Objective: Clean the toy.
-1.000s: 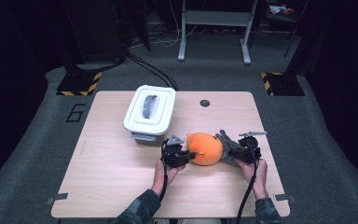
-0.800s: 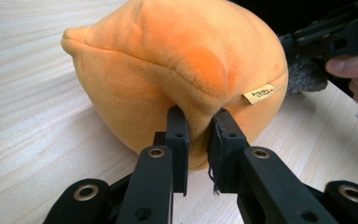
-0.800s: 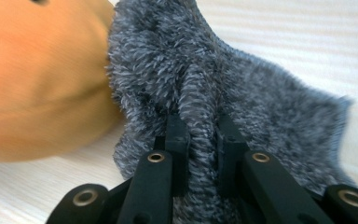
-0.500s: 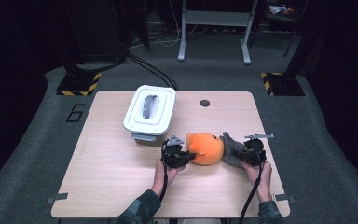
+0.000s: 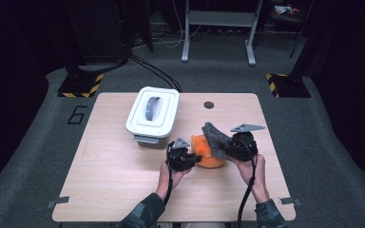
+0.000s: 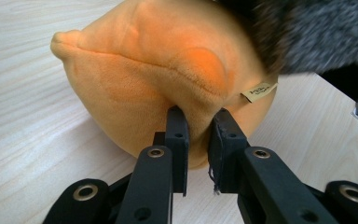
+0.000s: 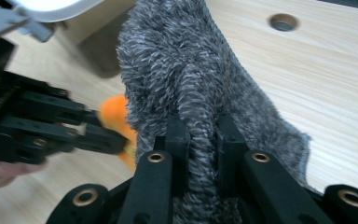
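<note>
At table's near right, we pinch plush (image 6: pixel 168 88) in left gripper (image 6: pixel 198 128) as anchor; right gripper (image 7: pixel 200 128) clamps grey cloth (image 7: pixel 191 60), peeling it off.

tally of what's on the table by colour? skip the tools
Orange: 1, the plush toy
Grey: 1, the fuzzy cloth
White: 1, the lidded bin with a grey handle on top
Total: 3
</note>
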`<state>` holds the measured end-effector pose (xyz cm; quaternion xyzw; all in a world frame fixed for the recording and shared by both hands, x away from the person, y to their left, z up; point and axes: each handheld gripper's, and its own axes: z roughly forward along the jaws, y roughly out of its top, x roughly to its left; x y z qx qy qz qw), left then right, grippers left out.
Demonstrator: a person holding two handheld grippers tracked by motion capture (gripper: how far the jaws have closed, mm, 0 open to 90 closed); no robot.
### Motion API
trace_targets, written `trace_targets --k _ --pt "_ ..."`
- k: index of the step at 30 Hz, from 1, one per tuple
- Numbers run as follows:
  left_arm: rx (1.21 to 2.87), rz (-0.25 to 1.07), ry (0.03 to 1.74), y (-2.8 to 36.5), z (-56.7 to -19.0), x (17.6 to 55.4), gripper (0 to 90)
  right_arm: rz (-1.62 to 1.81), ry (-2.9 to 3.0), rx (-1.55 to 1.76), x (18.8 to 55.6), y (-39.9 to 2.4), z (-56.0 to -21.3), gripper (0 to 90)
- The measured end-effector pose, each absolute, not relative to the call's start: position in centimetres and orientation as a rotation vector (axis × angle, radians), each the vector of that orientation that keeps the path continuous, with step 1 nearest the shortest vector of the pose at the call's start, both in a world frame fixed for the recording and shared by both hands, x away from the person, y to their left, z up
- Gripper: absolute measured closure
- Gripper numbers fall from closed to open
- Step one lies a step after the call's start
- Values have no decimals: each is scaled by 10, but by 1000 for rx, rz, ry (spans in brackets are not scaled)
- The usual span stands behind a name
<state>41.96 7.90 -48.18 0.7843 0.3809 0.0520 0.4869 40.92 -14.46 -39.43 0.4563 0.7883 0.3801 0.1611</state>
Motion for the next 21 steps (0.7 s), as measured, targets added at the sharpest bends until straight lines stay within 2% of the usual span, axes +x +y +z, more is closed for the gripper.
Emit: trace_targets --k 10,15,21 --pt "1930 131 922 80 -483 422 793 993 2329 1250 419 -112 -419 792" --pt "1931 122 933 79 -484 421 794 951 2311 1239 420 -117 -421 795" --pt "1925 117 931 80 -485 422 794 968 2254 1323 424 -143 -426 795"
